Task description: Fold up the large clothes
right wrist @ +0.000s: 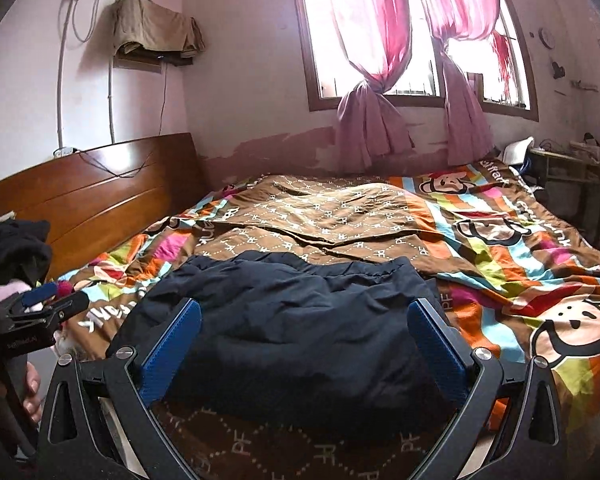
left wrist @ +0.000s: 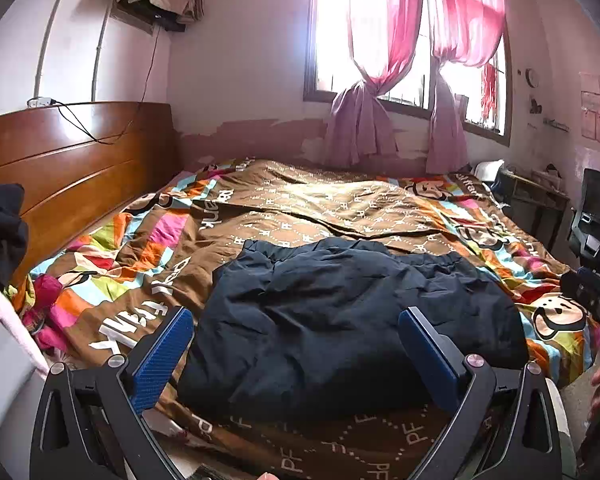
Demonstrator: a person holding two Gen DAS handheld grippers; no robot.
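A dark navy padded garment (left wrist: pixel 339 320) lies folded in a rough rectangle on the bed's brown patterned quilt (left wrist: pixel 319 208), near the front edge. It also shows in the right wrist view (right wrist: pixel 292 320). My left gripper (left wrist: pixel 296 320) is open and empty, held above the near edge of the garment, blue pads (left wrist: pixel 164 356) wide apart. My right gripper (right wrist: pixel 303 316) is open and empty too, over the same garment. The left gripper shows at the left edge of the right wrist view (right wrist: pixel 40 304); the right gripper shows at the right edge of the left wrist view (left wrist: pixel 591 284).
A wooden headboard (left wrist: pixel 68 176) stands at the left. A pile of dark and pink clothes (left wrist: pixel 0 236) sits at the near left. A window with pink curtains (left wrist: pixel 379 40) is behind the bed. A desk (left wrist: pixel 535 196) and black chair (left wrist: pixel 597 216) stand at the right.
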